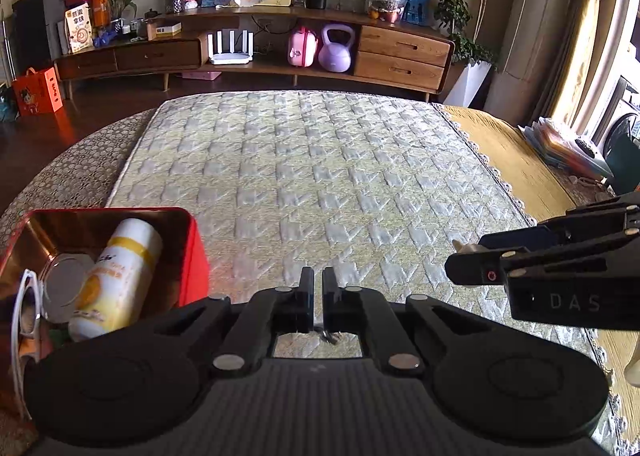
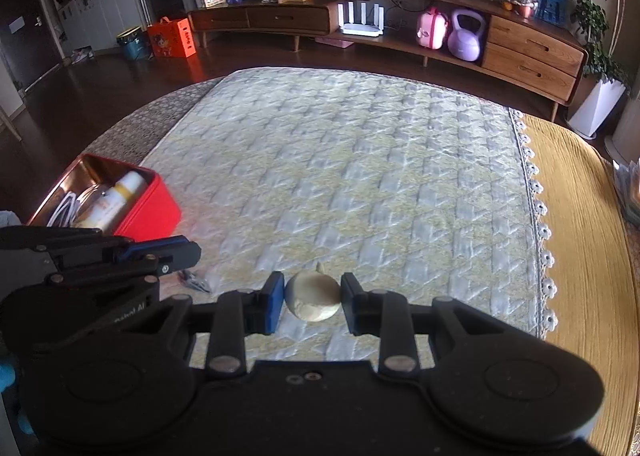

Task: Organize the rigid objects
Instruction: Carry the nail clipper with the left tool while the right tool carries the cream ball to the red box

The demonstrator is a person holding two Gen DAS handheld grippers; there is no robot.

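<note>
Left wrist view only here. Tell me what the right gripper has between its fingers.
Observer: A round cream-coloured ball with a small pointed tip; the right gripper has a pad against each side of it.
Operator: Say whether it is off the mat.
Observer: Cannot tell; it shows low against the pale quilted mat.
Operator: Give the tin's bearing.
Observer: The open red metal tin lies far left of the ball, beyond the left gripper.

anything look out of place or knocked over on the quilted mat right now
Nothing spilled or damaged. The white and yellow bottle lies tilted inside the red metal tin, leaning among other items. A small metal object sits loose on the quilted mat below the left gripper. The right gripper brackets a cream round object.
</note>
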